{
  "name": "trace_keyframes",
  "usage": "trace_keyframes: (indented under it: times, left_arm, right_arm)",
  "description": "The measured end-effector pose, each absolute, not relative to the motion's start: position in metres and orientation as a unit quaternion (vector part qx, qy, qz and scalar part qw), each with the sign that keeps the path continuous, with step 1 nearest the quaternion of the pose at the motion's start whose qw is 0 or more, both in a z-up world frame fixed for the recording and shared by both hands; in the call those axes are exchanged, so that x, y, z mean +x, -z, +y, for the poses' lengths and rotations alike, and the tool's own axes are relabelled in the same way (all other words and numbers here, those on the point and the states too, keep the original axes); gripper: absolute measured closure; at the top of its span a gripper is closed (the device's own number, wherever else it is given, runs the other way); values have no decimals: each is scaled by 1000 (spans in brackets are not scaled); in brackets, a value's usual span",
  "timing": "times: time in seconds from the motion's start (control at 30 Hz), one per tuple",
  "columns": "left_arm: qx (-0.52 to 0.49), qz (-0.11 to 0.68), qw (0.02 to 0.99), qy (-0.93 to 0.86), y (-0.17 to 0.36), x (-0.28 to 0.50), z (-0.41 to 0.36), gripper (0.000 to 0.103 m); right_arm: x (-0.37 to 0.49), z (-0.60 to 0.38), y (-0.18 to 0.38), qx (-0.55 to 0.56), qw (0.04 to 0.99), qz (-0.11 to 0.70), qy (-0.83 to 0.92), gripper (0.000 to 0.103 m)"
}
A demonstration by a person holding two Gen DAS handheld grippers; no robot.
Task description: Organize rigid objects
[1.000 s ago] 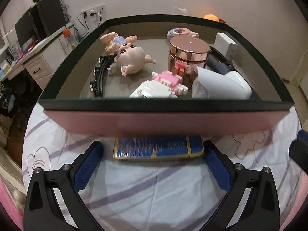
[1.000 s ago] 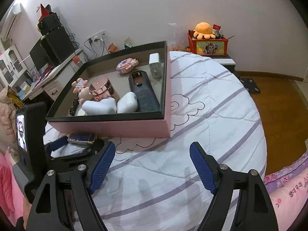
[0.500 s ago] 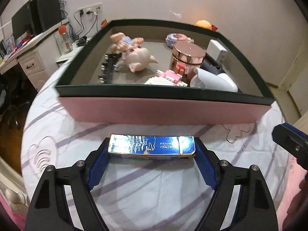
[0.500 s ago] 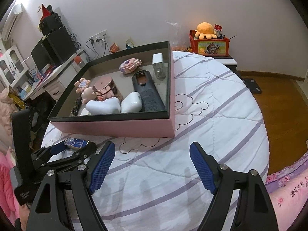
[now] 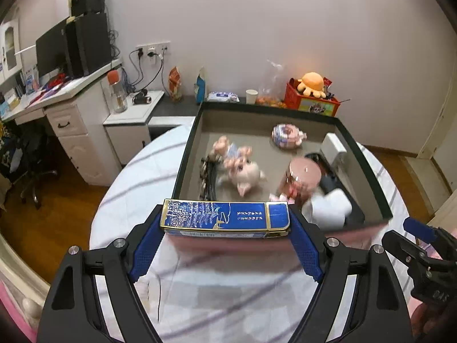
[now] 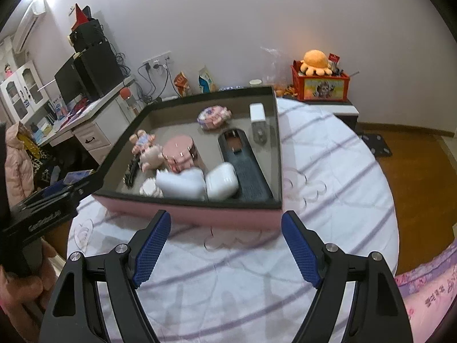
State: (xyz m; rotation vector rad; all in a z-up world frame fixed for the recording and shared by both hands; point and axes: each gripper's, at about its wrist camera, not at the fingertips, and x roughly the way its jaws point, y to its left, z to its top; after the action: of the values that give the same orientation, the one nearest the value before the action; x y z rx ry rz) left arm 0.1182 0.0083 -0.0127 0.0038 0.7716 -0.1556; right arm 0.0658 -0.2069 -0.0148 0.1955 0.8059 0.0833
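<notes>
Now L gripper [image 5: 225, 225] pinches blue box [image 5: 225, 218] by its ends, long axis crosswise, lifted off bed; pink tray [image 5: 371, 200] lies at 12 o'clock, nearer L. R gripper [image 6: 225, 245] spread, empty.

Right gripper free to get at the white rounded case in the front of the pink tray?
Probably yes: the right gripper is open and empty, the white rounded case lies uncovered just behind the pink tray's near wall, reachable from above.
</notes>
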Motion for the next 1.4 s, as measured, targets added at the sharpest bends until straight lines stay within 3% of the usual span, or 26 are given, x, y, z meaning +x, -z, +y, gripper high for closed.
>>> trace_keyframes:
  times: [0.43,0.73,0.87,1.0,1.27,1.3,1.33,1.4]
  left_arm:
    - [27,430,899,78,64,175,-16,19]
    - [35,429,900,73,64,171,-22,12]
    - [42,418,905,65,52,157,-19,10]
    - [50,392,917,53,29,134,-12,0]
    - [46,364,929,46,-21,73,6,0]
    - [45,362,930,43,-25,65,8,0]
    - [43,359,931,45,-31,54,11,0]
    - [32,354,933,49,-40,37,15,0]
  right_arm:
    - [113,-229,17,101,914,392,-21,22]
    - [118,-231,25,107,909,402,-24,22]
    - [110,-228,16,110,912,395,-28,22]
    - [97,-220,-1,105,917,383,-33,21]
    - [55,-193,-41,89,929,357,-45,14]
    - [49,-191,-45,86,930,354,-45,11]
    - [40,-188,-51,84,933,348,-42,0]
    - [24,-185,-59,80,936,341,-34,0]
